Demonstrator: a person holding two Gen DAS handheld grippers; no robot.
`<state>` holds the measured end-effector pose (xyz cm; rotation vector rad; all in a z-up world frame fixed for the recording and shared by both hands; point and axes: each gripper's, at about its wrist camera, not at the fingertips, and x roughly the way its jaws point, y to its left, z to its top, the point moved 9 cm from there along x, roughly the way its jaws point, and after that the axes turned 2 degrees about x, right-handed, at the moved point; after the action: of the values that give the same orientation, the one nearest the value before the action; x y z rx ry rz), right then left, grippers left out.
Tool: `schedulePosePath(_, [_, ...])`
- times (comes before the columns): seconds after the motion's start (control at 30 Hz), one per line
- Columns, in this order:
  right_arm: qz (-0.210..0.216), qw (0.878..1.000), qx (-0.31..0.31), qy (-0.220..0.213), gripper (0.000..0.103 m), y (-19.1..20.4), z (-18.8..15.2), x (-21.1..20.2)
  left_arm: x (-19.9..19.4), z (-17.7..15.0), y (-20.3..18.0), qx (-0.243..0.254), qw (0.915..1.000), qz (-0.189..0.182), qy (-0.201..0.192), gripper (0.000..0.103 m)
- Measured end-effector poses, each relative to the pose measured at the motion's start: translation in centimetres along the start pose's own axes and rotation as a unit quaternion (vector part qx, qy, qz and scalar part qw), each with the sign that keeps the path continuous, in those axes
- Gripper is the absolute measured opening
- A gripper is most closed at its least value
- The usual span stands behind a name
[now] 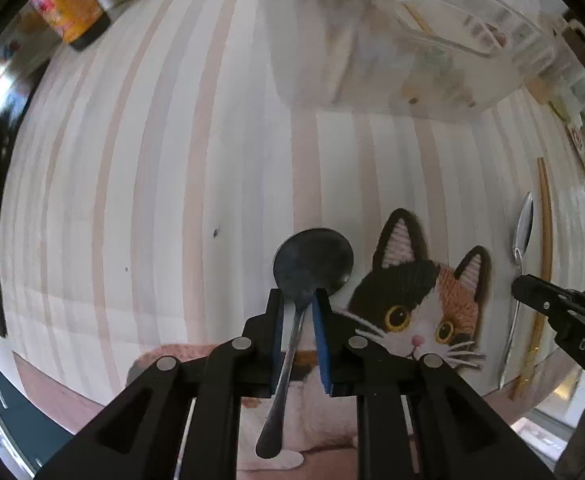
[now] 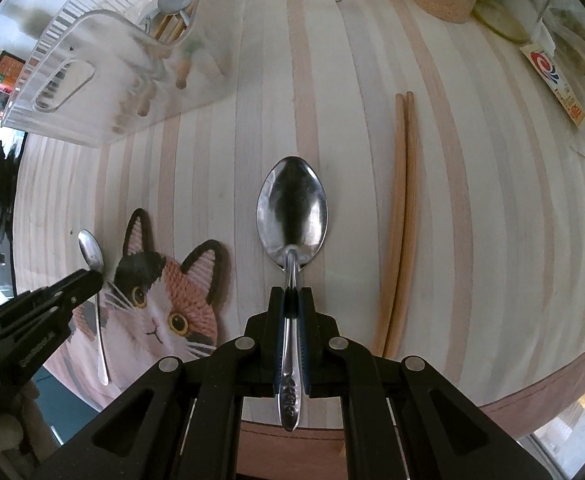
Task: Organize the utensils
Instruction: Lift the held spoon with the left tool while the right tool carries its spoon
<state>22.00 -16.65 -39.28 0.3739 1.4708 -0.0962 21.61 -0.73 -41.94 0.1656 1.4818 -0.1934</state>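
- Both grippers point down at a striped wooden table [image 2: 472, 208], each with a spoon between its fingers.
- Left gripper [image 1: 300, 300]: its jaws stand a little apart around the neck of a round-bowled spoon [image 1: 312, 260]. A gap shows between the thin handle and each blue pad, so the pads are not pressing on it.
- That spoon lies with its bowl on the bare wood and its handle running back across a cat-shaped mat [image 1: 420, 304], the cat's face just to the right of the bowl.
- Right gripper [image 2: 291, 292]: clamped tight on the handle of an oval spoon [image 2: 292, 216], pads against the metal just behind the bowl. The bowl faces up and sits forward of the fingertips over the bare wood; the patterned handle end sticks out behind the pads.
- A pair of wooden chopsticks [image 2: 402, 216] lies on the table just right of the oval spoon, roughly parallel to it and apart from it.
- A clear plastic basket [image 2: 72, 72] stands at the far left of the table in the right wrist view, with another spoon [image 2: 174, 0] and more chopsticks inside.
- Jars and packets stand along the far edge, too blurred to name.
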Motion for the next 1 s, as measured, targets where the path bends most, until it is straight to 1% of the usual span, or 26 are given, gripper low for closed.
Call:
schedulePosePath(0.03, [0.0,1.0,0.001,0.0,0.007,0.1,-0.1,-0.1,0.1,0.0,-0.3,0.002,1.0,0.0,0.0,0.009])
schedulePosePath(0.07, [0.0,1.0,0.001,0.0,0.007,0.1,-0.1,-0.2,0.3,-0.3,-0.4,0.002,1.0,0.001,0.001,0.004])
schedulePosePath(0.1, [-0.001,1.0,0.001,-0.001,0.007,0.1,-0.2,-0.2,0.4,-0.7,-1.3,0.001,1.0,0.002,0.001,0.001])
schedulePosePath(0.13, [-0.001,1.0,0.002,-0.001,0.007,0.1,-0.3,-0.2,0.4,-0.9,-1.1,0.0,1.0,0.001,0.001,0.0])
schedulePosePath(0.2, [0.0,1.0,0.003,-0.001,0.007,0.0,-0.4,-0.2,-0.3,-0.1,-2.0,-0.01,0.9999,-0.008,0.005,0.0])
schedulePosePath(0.3, [0.004,1.0,0.008,-0.004,0.007,-0.2,-0.4,-0.4,-1.7,-1.3,-1.5,-0.019,0.9998,-0.005,-0.002,0.0])
schedulePosePath(0.43, [0.009,1.0,0.009,-0.014,0.007,-0.1,-0.4,-1.0,-3.2,-1.7,-0.5,-0.033,0.9993,-0.011,-0.014,0.0])
schedulePosePath(0.53, [0.015,1.0,0.006,-0.017,0.007,0.2,-0.2,-1.4,-4.0,-1.6,0.4,-0.034,0.9985,-0.035,-0.025,0.002])
schedulePosePath(0.57, [0.015,1.0,0.004,-0.018,0.006,0.3,-0.1,-1.5,-3.6,-2.0,0.4,-0.028,0.9985,-0.042,-0.02,0.004])
schedulePosePath(0.6, [0.015,1.0,0.003,-0.018,0.005,0.4,0.0,-1.6,-3.4,-2.1,1.5,-0.021,0.9983,-0.053,-0.009,0.011])
schedulePosePath(0.63, [0.015,1.0,0.002,-0.018,0.004,0.5,0.1,-1.6,-2.6,-2.6,1.2,-0.013,0.998,-0.062,0.003,0.017])
schedulePosePath(0.67, [0.014,1.0,0.002,-0.017,0.001,0.5,0.1,-1.6,-1.9,-3.2,1.0,-0.006,0.9978,-0.064,0.014,0.03])
schedulePosePath(0.7, [0.014,1.0,0.003,-0.016,0.001,0.5,0.2,-1.6,-1.3,-3.9,0.8,-0.003,0.9978,-0.064,0.019,0.038])
schedulePosePath(0.73, [0.012,1.0,0.003,-0.016,0.001,0.5,0.1,-1.7,-0.9,-4.6,0.7,0.0,0.9976,-0.065,0.024,0.041])
schedulePosePath(0.77, [0.01,1.0,0.003,-0.016,0.001,0.5,0.1,-1.8,-1.2,-4.9,0.4,0.005,0.9979,-0.065,0.006,0.053])
schedulePosePath(0.8, [0.008,1.0,0.003,-0.015,0.001,0.5,0.1,-1.8,-1.0,-5.3,0.4,0.007,0.9981,-0.061,0.01,0.059])
schedulePosePath(0.83, [0.006,1.0,0.003,-0.014,0.001,0.3,0.1,-1.7,-1.0,-5.6,0.4,0.01,0.9983,-0.058,0.005,0.06])
schedulePosePath(0.9, [0.009,1.0,0.006,-0.007,0.001,0.2,0.1,-1.5,-1.1,-6.0,0.1,0.017,0.9991,-0.04,0.003,0.061])
schedulePosePath(0.97, [0.017,1.0,0.016,0.0,0.001,-0.1,0.0,-1.2,-1.1,-5.6,-0.4,0.022,0.9993,-0.03,-0.002,0.061])
schedulePosePath(1.0, [0.018,1.0,0.018,0.003,0.001,-0.1,0.0,-1.1,-1.0,-4.7,-1.3,0.024,0.9994,-0.023,-0.002,0.061])
